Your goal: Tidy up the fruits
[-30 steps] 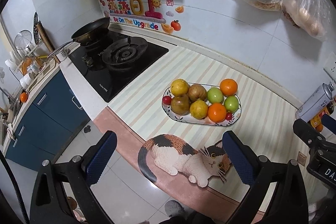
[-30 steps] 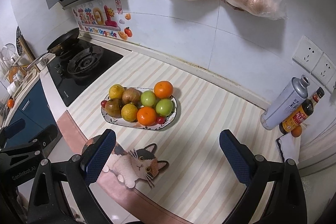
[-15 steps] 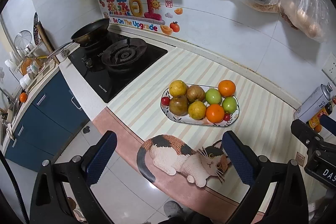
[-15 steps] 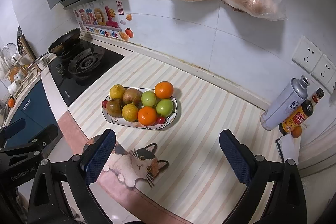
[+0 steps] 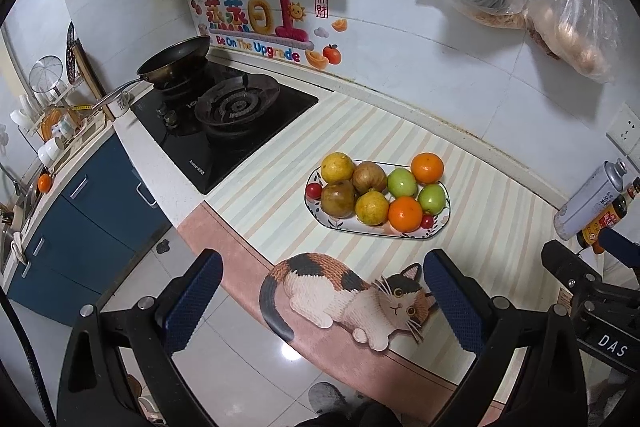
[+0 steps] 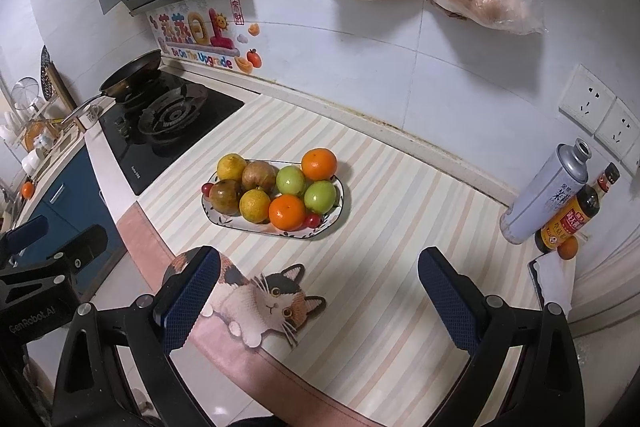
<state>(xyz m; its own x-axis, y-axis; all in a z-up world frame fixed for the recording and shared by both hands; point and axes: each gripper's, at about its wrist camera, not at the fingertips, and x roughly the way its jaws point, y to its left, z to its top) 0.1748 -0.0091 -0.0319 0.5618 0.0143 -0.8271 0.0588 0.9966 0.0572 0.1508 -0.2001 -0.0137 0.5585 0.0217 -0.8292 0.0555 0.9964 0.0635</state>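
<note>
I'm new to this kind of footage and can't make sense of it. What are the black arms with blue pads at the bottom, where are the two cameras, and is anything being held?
There is no robot here. A person holds a two-finger tool in each hand, and a wide-angle camera on each looks forward along its fingers.

The left wrist view shows the left hand-held gripper; the right wrist view shows the right hand-held gripper. The blue pads are their fingertips. Both are wide open and hold nothing.

On the striped counter mat sits an oval plate piled with fruit: two oranges, two green fruits, two yellow ones, two brownish ones and small red ones. A cat picture decorates the mat's near edge. To the left is a gas stove with a pan; to the right stand a metal can and a sauce bottle.
</note>
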